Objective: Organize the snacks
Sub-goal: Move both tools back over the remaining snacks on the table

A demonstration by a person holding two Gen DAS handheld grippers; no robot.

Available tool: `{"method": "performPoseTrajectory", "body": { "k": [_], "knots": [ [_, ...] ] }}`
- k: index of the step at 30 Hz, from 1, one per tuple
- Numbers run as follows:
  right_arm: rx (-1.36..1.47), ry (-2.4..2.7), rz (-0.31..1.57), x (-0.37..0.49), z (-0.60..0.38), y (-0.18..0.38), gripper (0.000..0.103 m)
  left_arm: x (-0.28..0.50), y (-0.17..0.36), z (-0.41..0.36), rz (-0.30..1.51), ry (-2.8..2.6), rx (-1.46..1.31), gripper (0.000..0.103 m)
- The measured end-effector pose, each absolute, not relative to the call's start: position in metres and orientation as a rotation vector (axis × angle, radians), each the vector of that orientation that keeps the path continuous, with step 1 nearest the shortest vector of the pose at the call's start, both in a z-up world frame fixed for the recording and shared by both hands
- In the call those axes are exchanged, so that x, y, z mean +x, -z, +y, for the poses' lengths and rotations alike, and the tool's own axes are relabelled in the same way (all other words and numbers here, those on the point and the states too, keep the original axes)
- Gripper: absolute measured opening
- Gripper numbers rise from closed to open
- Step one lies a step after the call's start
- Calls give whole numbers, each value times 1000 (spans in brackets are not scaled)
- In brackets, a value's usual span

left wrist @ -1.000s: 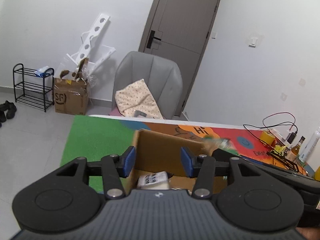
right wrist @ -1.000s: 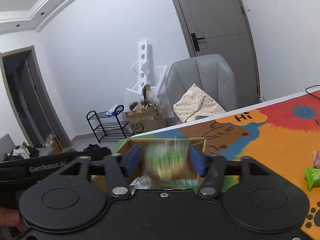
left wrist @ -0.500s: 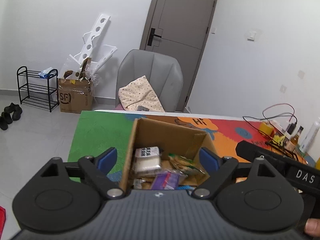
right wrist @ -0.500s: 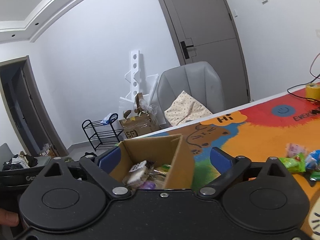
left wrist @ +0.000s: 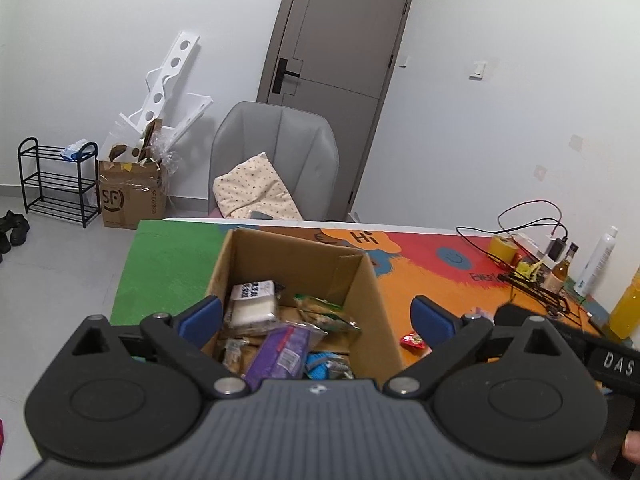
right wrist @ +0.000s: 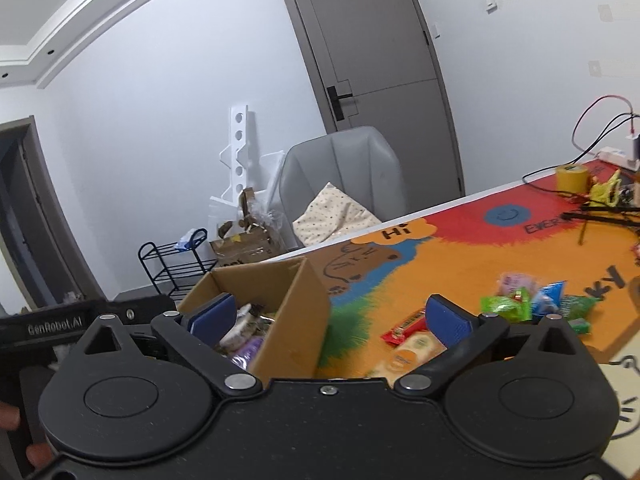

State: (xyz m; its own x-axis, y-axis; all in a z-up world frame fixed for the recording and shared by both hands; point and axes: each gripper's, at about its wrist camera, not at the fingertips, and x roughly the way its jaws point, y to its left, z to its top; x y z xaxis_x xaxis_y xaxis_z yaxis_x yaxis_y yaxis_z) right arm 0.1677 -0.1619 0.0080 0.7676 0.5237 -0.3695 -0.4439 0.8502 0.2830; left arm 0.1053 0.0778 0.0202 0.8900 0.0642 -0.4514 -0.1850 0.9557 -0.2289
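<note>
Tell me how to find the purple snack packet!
Find the open cardboard box on the colourful mat. The purple packet lies inside, at the near end, under the open left gripper. It is the only purple one, beside a blue wrapper.

Your colourful table mat [right wrist: 452, 264] carries the open cardboard box [left wrist: 372, 292] between your left fingers, loose snack packets [right wrist: 532, 304] just beyond your right fingers, and tape roll [right wrist: 572, 178], cables and bottles farther right.
</note>
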Motion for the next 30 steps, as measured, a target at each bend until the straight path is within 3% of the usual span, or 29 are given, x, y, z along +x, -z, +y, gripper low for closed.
{"method": "performPoseTrajectory", "body": {
  "k": [30],
  "knots": [
    [299, -370, 478, 147, -281, 10, 103, 96, -24, 2, 480, 49, -212, 103]
  ]
}}
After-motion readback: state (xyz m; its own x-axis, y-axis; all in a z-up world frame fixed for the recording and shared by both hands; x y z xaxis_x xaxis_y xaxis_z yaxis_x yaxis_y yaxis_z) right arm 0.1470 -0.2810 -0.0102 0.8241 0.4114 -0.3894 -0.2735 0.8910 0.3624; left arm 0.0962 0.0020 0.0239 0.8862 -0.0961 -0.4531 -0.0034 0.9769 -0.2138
